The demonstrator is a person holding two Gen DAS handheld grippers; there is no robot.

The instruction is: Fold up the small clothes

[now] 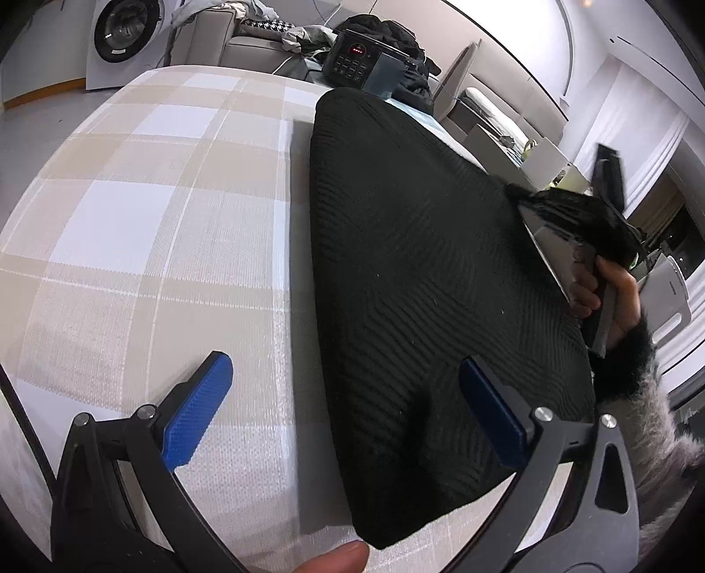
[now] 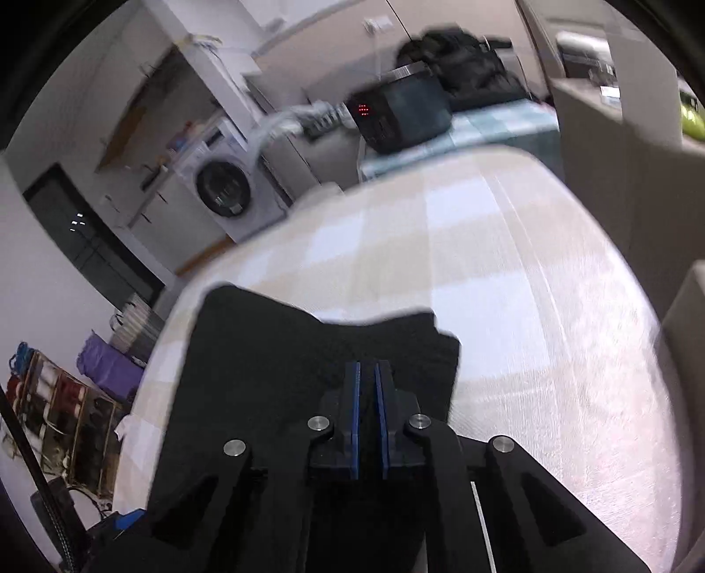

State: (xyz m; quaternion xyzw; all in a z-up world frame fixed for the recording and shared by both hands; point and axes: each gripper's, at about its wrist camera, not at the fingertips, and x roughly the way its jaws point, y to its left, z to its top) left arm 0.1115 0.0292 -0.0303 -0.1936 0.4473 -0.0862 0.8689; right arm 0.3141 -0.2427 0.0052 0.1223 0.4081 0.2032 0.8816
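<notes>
Far left in the left wrist view: washing machine (image 1: 115, 35), well clear of the work. Nearer: checked cloth of the bench (image 1: 145, 211), bare on its left half. Left tongs (image 1: 348, 414) wide open, hovering low, left pad over bare cloth, right pad over the near part of the black knit garment (image 1: 418, 264), nothing gripped. Garment spread flat across the right half of the bench, narrowing toward a near corner by the bench edge. At its right edge: right tongs (image 1: 524, 207), gripped by a hand (image 1: 612, 295) in a furry sleeve. In the right wrist view, right tongs (image 2: 367, 379) fully closed, blue pads together above the garment (image 2: 264, 352); whether a fold of knit is pinched between them, cannot tell. Probably mid-fold, right side ready to travel over to the left. For a clean fold: pin the near left part with the left tongs, lift the right edge only slightly, carry it across level, lay edge on edge, then smooth outward. Risk of dragging the whole piece if unpinned. Beyond, far end: black appliance (image 1: 357, 61) with red lights.
</notes>
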